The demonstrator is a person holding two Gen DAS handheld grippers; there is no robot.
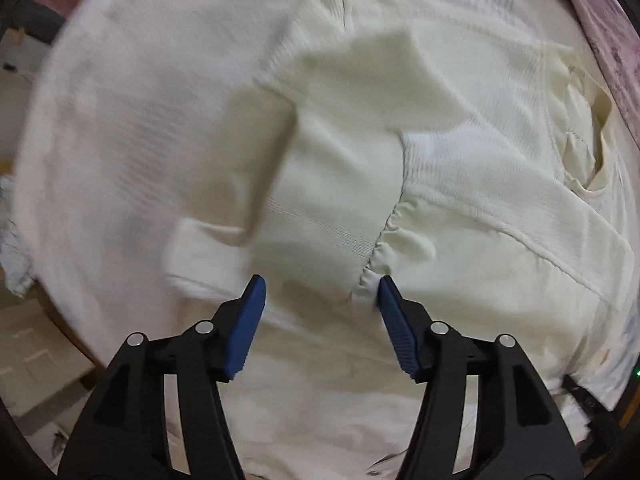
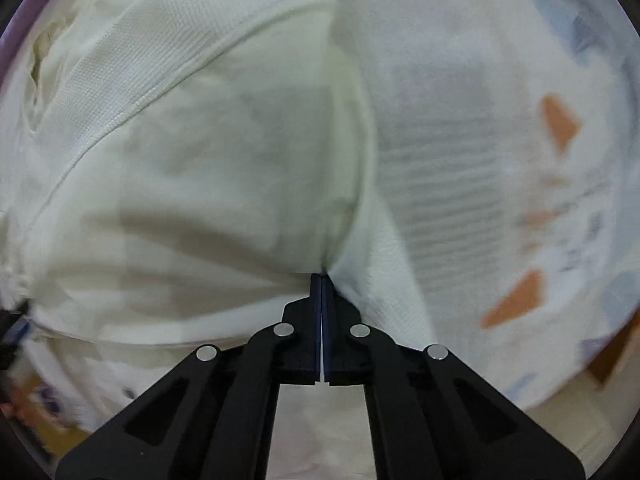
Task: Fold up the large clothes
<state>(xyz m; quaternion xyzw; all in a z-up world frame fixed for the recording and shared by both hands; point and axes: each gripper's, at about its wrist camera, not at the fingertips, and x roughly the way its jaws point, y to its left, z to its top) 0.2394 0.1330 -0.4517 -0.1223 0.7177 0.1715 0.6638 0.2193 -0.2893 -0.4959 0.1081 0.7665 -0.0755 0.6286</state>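
On bedsheet (image 2: 500, 160): cream garment (image 2: 200, 160) pinched by right gripper (image 2: 322, 280).

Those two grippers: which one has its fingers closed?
The right gripper: its fingers meet, pinching the cream garment. The left gripper has blue fingers standing apart.

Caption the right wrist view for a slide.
Right gripper shut, pinching the cream garment at its edge.

- My left gripper (image 1: 320, 292) hangs over the garment (image 1: 340, 184), its cuff between my jaws.
- My right gripper (image 2: 322, 280) sits at the garment's edge, sheet (image 2: 500, 160) to its right.
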